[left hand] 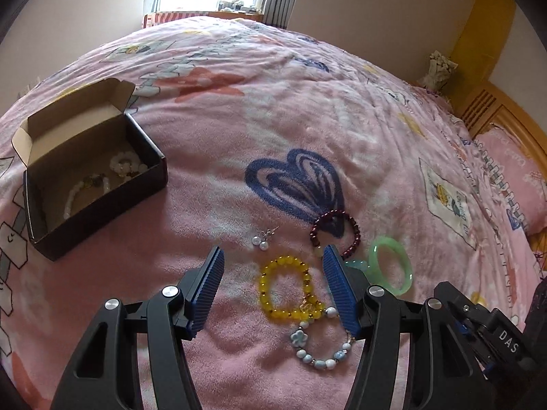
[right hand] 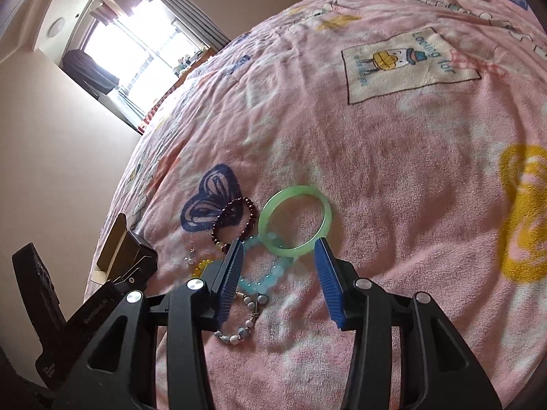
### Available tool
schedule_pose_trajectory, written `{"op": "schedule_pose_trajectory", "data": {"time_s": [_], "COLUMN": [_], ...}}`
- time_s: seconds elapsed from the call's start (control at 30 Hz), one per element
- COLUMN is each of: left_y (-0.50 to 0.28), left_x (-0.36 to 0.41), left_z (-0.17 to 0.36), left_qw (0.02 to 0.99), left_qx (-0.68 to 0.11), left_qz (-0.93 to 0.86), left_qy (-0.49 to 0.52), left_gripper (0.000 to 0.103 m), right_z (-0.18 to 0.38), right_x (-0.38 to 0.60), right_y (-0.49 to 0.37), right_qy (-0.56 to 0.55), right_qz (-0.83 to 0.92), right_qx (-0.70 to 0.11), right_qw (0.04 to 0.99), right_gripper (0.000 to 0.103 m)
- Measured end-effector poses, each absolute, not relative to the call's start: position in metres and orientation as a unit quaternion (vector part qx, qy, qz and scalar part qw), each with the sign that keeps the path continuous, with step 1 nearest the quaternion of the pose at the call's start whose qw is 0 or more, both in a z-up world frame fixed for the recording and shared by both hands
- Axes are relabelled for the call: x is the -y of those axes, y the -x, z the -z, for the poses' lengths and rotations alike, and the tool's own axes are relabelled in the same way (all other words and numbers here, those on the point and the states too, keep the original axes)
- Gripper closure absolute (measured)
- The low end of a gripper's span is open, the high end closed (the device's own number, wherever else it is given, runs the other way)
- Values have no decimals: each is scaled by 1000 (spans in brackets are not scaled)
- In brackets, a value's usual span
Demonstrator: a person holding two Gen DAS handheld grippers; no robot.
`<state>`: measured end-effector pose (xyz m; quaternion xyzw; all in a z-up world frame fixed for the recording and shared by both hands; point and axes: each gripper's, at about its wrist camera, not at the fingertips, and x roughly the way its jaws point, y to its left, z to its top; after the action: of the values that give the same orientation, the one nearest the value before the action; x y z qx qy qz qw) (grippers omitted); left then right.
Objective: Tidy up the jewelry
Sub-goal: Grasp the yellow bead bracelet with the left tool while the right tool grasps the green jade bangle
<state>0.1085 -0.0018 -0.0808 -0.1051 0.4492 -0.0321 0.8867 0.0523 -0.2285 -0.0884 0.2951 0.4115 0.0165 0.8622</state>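
A pink bed cover (left hand: 307, 130) with a blue butterfly print (left hand: 297, 184) carries a small cluster of jewelry. The left gripper (left hand: 271, 254) hangs over it with its blue fingers (left hand: 208, 287) spread apart and nothing pinched between them; a yellow bead bracelet (left hand: 289, 288) lies on the cover in the gap, touched by neither pad. Just below the yellow one lies a bracelet of white and pale blue beads with a flower charm (left hand: 316, 345), its upper end meeting the yellow beads. Beyond the fingertips sit a pair of pearl earrings (left hand: 260, 241) and a dark red bead bracelet (left hand: 336, 234), which overlaps the butterfly's lower wing. A green bangle (left hand: 391, 266) rests to the right, partly behind the right-hand finger.

A black cardboard box (left hand: 92, 184) stands open well to the left on the bed, its flap up (white bead pieces already lie inside, too small to sort out further).

The right gripper (right hand: 278, 251) also has its fingers (right hand: 328, 280) parted and empty. Between and just past their tips lies the green bangle (right hand: 294, 221), lying over a light blue bead bracelet (right hand: 265, 273). The dark red bracelet (right hand: 234, 220) is just left of the bangle. The white and blue beads (right hand: 244, 317) trail beside the left finger, and the left gripper's black body (right hand: 85, 311) shows at the lower left
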Motion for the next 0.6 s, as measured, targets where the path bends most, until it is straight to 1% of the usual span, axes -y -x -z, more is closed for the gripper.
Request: {"op": "schedule_pose_trajectory", "data": {"time_s": [0.37, 0.43, 0.6], "left_y": [-129, -133, -135], "left_x": [5, 5, 10], "left_z": [116, 122, 128], "left_qw": [861, 853, 852], "left_qx": [-502, -514, -519], "left_qz": [33, 40, 34], "left_qy": [72, 81, 60], "left_gripper": [42, 42, 42], "right_z": [131, 137, 143], "right_x": [239, 240, 241], "right_y": [-82, -86, -90], "right_qy": [-306, -316, -333], "right_qz": [4, -2, -5], "right_qx": [-452, -447, -438], "right_qw": [838, 837, 835], "right_gripper": [60, 60, 60]}}
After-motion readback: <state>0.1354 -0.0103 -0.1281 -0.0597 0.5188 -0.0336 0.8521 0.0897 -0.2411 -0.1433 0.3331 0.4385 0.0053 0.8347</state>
